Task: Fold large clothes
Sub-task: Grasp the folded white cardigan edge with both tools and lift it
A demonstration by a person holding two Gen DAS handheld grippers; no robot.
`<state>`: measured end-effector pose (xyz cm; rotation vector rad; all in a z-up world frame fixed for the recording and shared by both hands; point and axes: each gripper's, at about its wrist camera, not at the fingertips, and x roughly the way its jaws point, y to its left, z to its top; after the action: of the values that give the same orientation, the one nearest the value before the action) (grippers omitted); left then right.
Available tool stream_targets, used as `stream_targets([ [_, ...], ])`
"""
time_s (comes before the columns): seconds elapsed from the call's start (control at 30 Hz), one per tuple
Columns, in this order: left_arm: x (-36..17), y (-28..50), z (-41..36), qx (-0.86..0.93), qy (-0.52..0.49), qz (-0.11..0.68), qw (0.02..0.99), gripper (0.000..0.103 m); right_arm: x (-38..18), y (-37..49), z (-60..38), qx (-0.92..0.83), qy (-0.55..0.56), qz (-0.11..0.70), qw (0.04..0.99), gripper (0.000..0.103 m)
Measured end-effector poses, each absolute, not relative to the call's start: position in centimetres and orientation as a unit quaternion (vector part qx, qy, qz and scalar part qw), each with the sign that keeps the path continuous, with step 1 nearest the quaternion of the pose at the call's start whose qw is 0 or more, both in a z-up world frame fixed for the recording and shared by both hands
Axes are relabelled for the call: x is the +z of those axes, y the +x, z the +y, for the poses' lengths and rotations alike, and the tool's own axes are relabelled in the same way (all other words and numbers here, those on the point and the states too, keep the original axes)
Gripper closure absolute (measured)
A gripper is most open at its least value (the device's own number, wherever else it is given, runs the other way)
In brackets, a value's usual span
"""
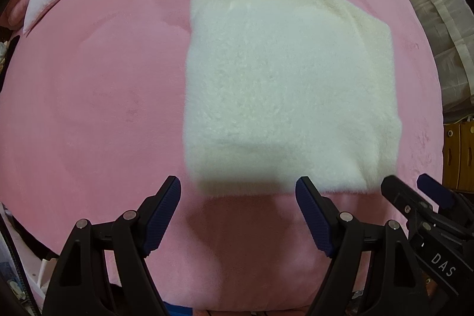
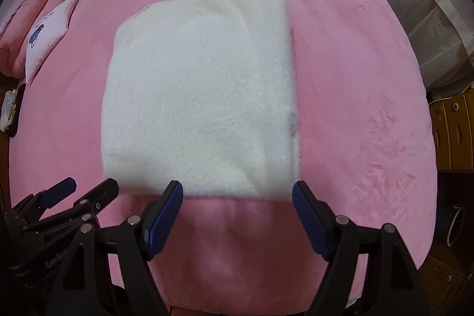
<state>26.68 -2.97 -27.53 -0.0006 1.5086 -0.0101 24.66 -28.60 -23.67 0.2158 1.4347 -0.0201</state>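
Hovering over the folded white garment (image 1: 284, 91), released fingers (image 1: 166, 215) marked "DAS" and "GenRob"

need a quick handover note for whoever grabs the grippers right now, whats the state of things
Left gripper: open, empty, above the near edge of the white fluffy garment.
Right gripper: open, empty, beside the left one over the same edge.
The garment lies folded into a compact rectangle on the pink bed cover, touching neither gripper. A white pillow sits at the far left.
Done: it looks folded.
Left: probably one more fold if a smaller bundle is wanted, or just tidy the edges; I can't tell how many layers it has.
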Motion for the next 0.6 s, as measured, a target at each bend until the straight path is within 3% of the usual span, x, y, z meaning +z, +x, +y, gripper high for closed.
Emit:
stream_targets([
  [0.27,-31.4,29.9,0.4,-0.016,-0.067,0.688,0.723,0.025,-28.6,26.7,-31.8,-0.007,0.106,0.669,0.736,0.026],
  [0.33,-31.9,30.6,1.1,-0.017,-0.076,0.682,0.727,0.024,-30.0,27.7,-33.4,0.009,0.138,0.664,0.735,0.026],
  [0.43,-32.8,31.6,2.3,-0.029,-0.101,0.68,0.726,0.014,-32.2,29.2,-35.7,0.036,0.2,0.652,0.73,0.026],
  [0.6,-34.3,34.3,3.9,-0.084,-0.15,0.662,0.729,0.013,-35.8,31.7,-37.7,0.125,0.305,0.632,0.701,0.026],
])
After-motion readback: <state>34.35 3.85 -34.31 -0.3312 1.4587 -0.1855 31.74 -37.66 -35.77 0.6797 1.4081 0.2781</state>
